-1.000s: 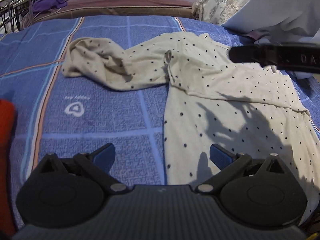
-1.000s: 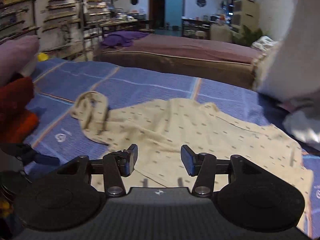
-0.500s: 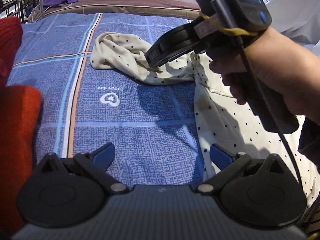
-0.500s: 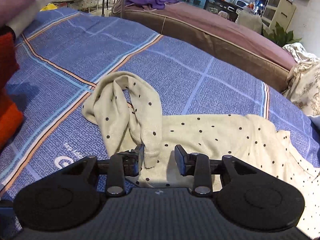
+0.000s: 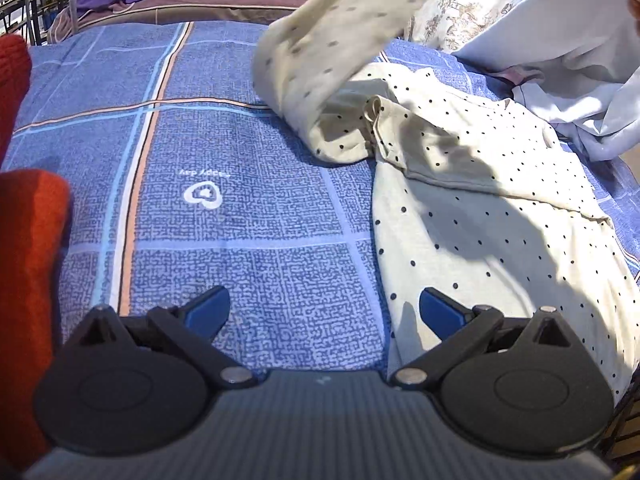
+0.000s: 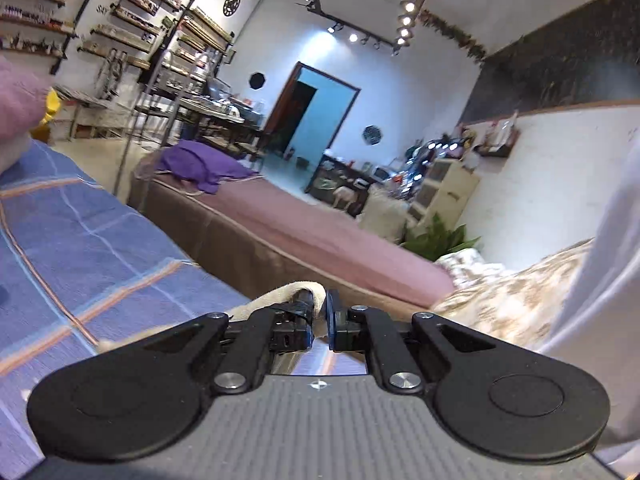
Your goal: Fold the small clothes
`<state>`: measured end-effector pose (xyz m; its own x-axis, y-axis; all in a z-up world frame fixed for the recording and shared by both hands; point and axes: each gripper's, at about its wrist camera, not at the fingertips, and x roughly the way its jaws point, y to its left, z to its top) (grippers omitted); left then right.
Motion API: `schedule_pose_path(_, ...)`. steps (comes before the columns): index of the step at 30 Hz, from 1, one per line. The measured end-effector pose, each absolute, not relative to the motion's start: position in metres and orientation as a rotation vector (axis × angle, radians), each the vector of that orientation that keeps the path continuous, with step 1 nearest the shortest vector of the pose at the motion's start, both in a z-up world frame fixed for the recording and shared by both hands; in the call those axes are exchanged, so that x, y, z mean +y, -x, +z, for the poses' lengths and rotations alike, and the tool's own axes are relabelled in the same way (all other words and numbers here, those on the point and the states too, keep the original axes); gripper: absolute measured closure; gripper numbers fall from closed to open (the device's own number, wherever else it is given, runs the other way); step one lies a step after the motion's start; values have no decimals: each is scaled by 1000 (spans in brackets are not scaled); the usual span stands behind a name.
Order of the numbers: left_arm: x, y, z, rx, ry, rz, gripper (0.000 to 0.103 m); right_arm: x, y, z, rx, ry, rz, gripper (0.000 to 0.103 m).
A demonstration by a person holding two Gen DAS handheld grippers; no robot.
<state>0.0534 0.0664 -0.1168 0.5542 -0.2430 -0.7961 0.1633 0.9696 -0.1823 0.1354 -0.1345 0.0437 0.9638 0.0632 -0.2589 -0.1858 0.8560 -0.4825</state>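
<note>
A cream shirt with black dots (image 5: 492, 208) lies spread on the blue checked bedspread (image 5: 248, 240). Its sleeve (image 5: 328, 40) is lifted off the bed and stretches up toward the top right of the left wrist view. My left gripper (image 5: 324, 310) hangs open over the bedspread, its right fingertip beside the shirt's left edge, nothing between the pads. In the right wrist view my right gripper (image 6: 319, 322) has its jaws closing tight on the cream sleeve cuff (image 6: 296, 294), raised above the bed and pointing nearly level.
An orange-red garment (image 5: 24, 240) sits at the left edge. A pale blue cloth (image 5: 568, 48) and a floral pillow (image 5: 460, 16) lie at the far right. Beyond the bedspread stands a mauve bed (image 6: 320, 236) with a purple cloth (image 6: 200, 164), then shelves.
The right gripper came down onto the sleeve end, closed on it and lifted it up off the bed. The sleeve now hangs in the air. The left gripper barely moved.
</note>
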Motion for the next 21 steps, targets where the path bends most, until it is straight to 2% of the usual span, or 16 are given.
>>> schedule_pose_path(5,60,-56,-106,951,91,-238,0,-234,-103,53,270,654,-28,91)
schedule_pose_path(10,53,-66,-83,890,73,-229,0,-319,-73,32,422,639,-161,91)
schedule_pose_path(17,22,-112,-55,820,-18,-240,0,-355,-56,-45,623,678,-86,91)
schedule_pose_path(21,-19,-137,-57,778,-153,-311,0,-360,-52,-63,665,696,-44,91)
